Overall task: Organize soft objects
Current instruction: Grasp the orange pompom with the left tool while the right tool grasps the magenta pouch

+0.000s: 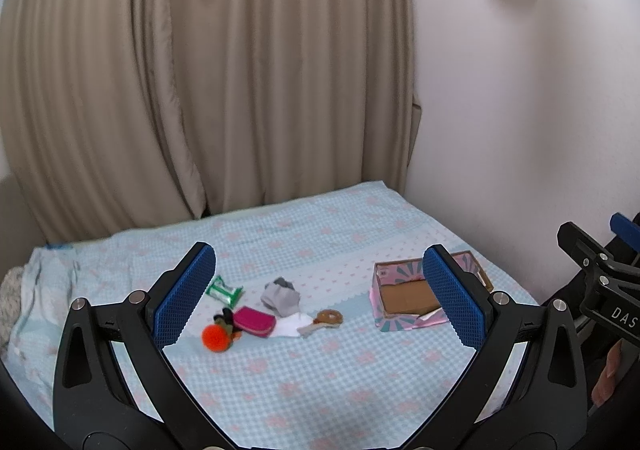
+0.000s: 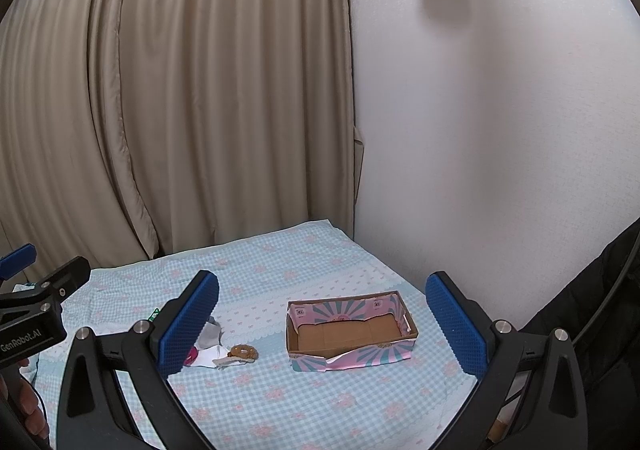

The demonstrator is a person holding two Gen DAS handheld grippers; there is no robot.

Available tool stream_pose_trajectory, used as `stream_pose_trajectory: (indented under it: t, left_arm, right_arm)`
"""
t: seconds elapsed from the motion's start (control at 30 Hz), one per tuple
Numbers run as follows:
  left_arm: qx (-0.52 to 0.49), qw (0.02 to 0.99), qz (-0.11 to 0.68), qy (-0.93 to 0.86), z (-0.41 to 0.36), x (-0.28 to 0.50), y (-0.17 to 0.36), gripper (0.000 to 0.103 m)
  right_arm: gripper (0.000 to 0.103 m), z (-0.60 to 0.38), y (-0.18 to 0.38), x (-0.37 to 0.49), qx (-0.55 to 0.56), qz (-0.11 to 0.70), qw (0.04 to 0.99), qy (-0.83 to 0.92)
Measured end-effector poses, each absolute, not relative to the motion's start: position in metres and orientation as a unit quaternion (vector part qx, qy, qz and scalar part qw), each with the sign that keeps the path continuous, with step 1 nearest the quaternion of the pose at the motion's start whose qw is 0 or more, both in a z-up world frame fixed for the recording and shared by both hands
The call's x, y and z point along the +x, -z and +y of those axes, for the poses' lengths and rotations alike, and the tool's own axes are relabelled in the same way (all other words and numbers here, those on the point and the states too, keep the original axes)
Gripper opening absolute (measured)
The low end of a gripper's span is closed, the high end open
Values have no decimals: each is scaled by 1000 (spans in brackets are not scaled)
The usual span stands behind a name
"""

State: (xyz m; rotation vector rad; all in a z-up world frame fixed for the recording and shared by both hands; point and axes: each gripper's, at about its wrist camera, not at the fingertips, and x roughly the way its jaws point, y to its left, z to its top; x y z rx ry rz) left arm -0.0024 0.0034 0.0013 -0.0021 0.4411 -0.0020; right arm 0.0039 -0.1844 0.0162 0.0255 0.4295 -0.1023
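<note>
Above the bedsheet (image 1: 320, 370), left claw (image 1: 320, 294) and right claw (image 2: 322, 324) gape wide, holding nothing

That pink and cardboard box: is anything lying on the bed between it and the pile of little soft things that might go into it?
Nothing visible does. Bare checked sheet lies between the box and the nearest piece, the small brown doughnut-shaped toy. The box is open on top and looks empty.
</note>
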Motion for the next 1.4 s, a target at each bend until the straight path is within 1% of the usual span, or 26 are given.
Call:
stream_pose_trajectory:
  t: [0.07, 0.2, 0.3, 0.4, 0.67, 0.8, 0.93, 1.13, 1.3, 1.4]
  left_arm:
    - [-7, 974, 227, -1, 6, -1, -3, 103]
    - [-14, 971, 240, -15, 28, 4, 10, 103]
    - [-25, 965, 258, -34, 65, 11, 28, 103]
    - [-12, 960, 275, -51, 105, 22, 47, 103]
    - [-2, 944, 325, -47, 213, 73, 109, 103]
    - [0, 934, 356, -31, 254, 108, 156, 103]
    - [-4, 926, 377, -10, 277, 141, 209, 103]
    - [-18, 913, 407, 23, 286, 184, 291, 103]
    - [-34, 902, 429, 41, 289, 219, 359, 103]
    - [-37, 897, 438, 46, 288, 231, 389, 103]
  right_arm:
    - [103, -185, -20, 8, 17, 224, 973, 43]
    - [103, -175, -15, 19, 5, 230, 973, 25]
    - [103, -160, -2, 31, 2, 234, 972, 16]
    - [103, -133, 15, 47, 2, 245, 969, 9]
    - [103, -43, 76, 109, 16, 285, 958, -9]
    - [103, 5, 114, 144, 8, 298, 954, -24]
    - [103, 41, 157, 182, 6, 317, 947, -52]
    - [103, 81, 231, 238, -10, 354, 927, -122]
    - [103, 110, 289, 273, -72, 383, 902, -187]
    - [103, 130, 323, 296, -110, 422, 868, -239]
